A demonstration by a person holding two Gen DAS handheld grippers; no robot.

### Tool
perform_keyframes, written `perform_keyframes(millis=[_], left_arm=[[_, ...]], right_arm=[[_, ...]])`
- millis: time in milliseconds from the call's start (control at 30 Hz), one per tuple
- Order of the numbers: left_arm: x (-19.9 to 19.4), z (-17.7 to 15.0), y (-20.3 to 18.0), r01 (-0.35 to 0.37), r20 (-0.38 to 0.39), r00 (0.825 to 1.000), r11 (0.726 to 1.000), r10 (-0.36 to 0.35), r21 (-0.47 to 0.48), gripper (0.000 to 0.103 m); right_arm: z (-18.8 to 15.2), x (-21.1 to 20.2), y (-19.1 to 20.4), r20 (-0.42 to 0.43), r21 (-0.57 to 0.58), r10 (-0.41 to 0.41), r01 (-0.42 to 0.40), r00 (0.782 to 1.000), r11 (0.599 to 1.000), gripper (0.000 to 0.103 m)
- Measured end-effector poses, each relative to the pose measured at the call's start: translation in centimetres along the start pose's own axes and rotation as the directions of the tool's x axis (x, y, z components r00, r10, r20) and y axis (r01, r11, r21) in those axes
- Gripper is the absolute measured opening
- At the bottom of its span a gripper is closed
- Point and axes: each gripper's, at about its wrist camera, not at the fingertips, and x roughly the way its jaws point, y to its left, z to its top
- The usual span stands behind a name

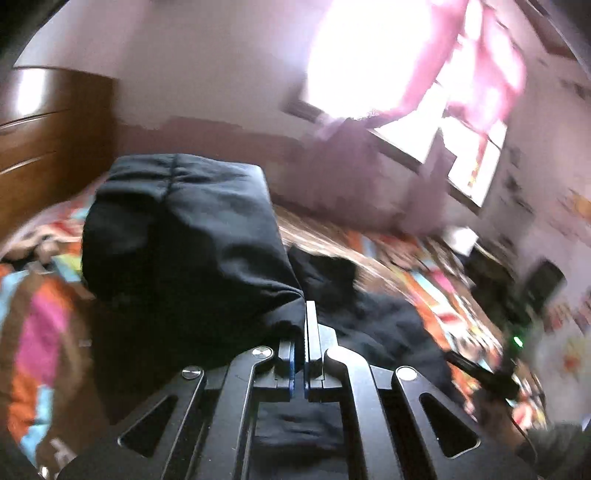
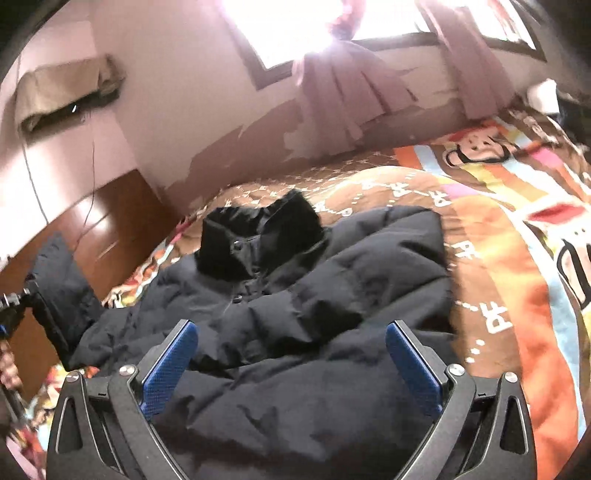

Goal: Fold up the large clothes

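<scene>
On patterned bedspread (image 2: pixel 491 258), black padded jacket (image 2: pixel 295 314) lies front-up, fur collar (image 2: pixel 258 236) at far end. My left gripper (image 1: pixel 301 332) clamped on sleeve (image 1: pixel 184 236), lifting it off bed at scene left — I judge, to fold it across body. My right gripper (image 2: pixel 291 365) jaws apart, above near hem, holding nothing. Left view motion-blurred; sleeve cuff hard to make out; jacket's near edge hidden behind gripper.

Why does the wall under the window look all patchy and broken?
The paint is peeling off the wall below the window, leaving ragged darker patches behind the bed. The black jacket looks fine.
</scene>
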Motion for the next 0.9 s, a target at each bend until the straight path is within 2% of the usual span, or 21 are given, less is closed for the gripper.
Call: perform_keyframes(millis=[67,167,267,300,433,600,700,767,833,900], left_arm=[[2.1,-1.1,-2.8,0.059,-0.049,0.997,0.998,-0.057,0.037,0.001],[5.8,-2.4,-5.8,0.105,-0.127,0.988,0.99,-0.092,0.094,0.001],[7.9,-4.8,-9.2,0.127,-0.218,0.972,0.979,-0.09,0.161,0.001],[9.2,-6.1,-9.9,0.138,-0.266,0.96,0.974,-0.087,0.18,0.001],[11.8,-8.6,-10.5,0.165,-0.348,0.933,0.969,-0.092,0.186,0.001],[11.4,-10.8,-9.3,0.2,-0.416,0.901,0.969,-0.123,0.147,0.001],[10.7,-11.0,-8.3,0.224,-0.45,0.879,0.97,-0.158,0.096,0.009],[9.7,-11.0,-7.8,0.227,-0.454,0.875,0.97,-0.165,0.084,0.029],[9.0,-11.1,-7.8,0.248,-0.449,0.873,0.966,-0.191,0.071,0.04],[8.6,-11.2,-7.8,0.257,-0.44,0.874,0.964,-0.204,0.062,0.043]], right_arm=[[0.2,-0.3,-1.0,-0.004,0.014,-0.008,0.008,1.0,1.0,0.102],[0.4,-1.2,-2.2,-0.011,0.061,0.011,-0.01,1.0,0.998,0.102],[0.4,-1.5,-3.1,-0.027,0.132,0.079,-0.075,0.996,0.988,0.102],[0.3,-1.5,-3.1,-0.032,0.15,0.102,-0.096,0.994,0.984,0.102],[-0.1,-0.9,-3.0,-0.06,0.208,0.175,-0.16,0.983,0.965,0.102],[-0.6,0.4,-2.6,-0.083,0.285,0.289,-0.255,0.954,0.924,0.103],[-0.5,1.3,-1.9,-0.108,0.286,0.304,-0.263,0.947,0.921,0.103],[-0.5,1.5,-1.3,-0.115,0.282,0.317,-0.275,0.942,0.919,0.103],[-0.6,1.5,-0.3,-0.119,0.265,0.333,-0.293,0.936,0.919,0.103],[-0.7,1.5,0.6,-0.127,0.249,0.363,-0.325,0.923,0.912,0.103]])
